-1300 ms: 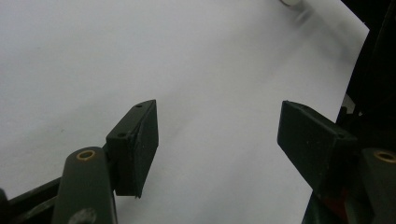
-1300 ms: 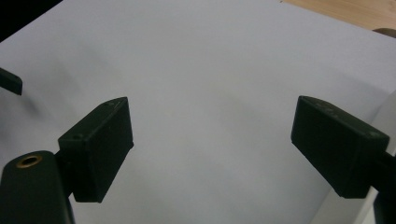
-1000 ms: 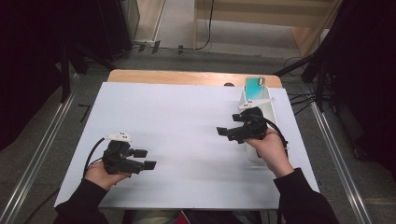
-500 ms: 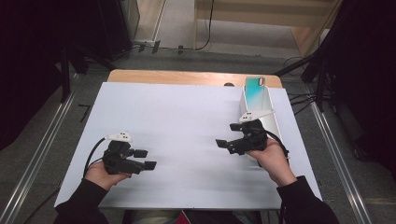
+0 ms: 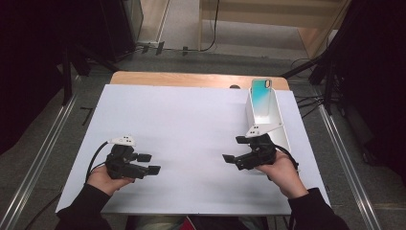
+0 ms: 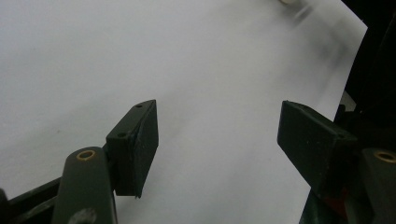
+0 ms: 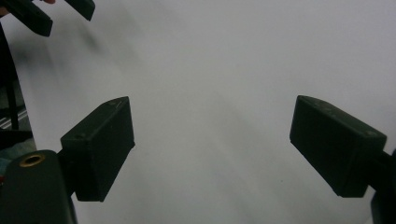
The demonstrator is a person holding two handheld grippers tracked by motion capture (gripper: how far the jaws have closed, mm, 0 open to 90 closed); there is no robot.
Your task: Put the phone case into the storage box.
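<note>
On the white sheet covering the table (image 5: 191,124), I see my two black two-jaw grippers held low near the front edge, well apart from each other; the left gripper (image 5: 149,164) sits at the front left, jaws spread wide with nothing between them, pointing toward the right; the right gripper (image 5: 235,149) sits at the front right, jaws likewise spread and empty, pointing left. Just behind my right hand (image 5: 282,170) stands a white open-topped rectangular box (image 5: 273,122), touching or nearly touching the gripper's body; a teal-backed phone (image 5: 261,91) leans upright at the box's far end. In the right gripper view, the other gripper's dark jaw tips show top left.
</note>
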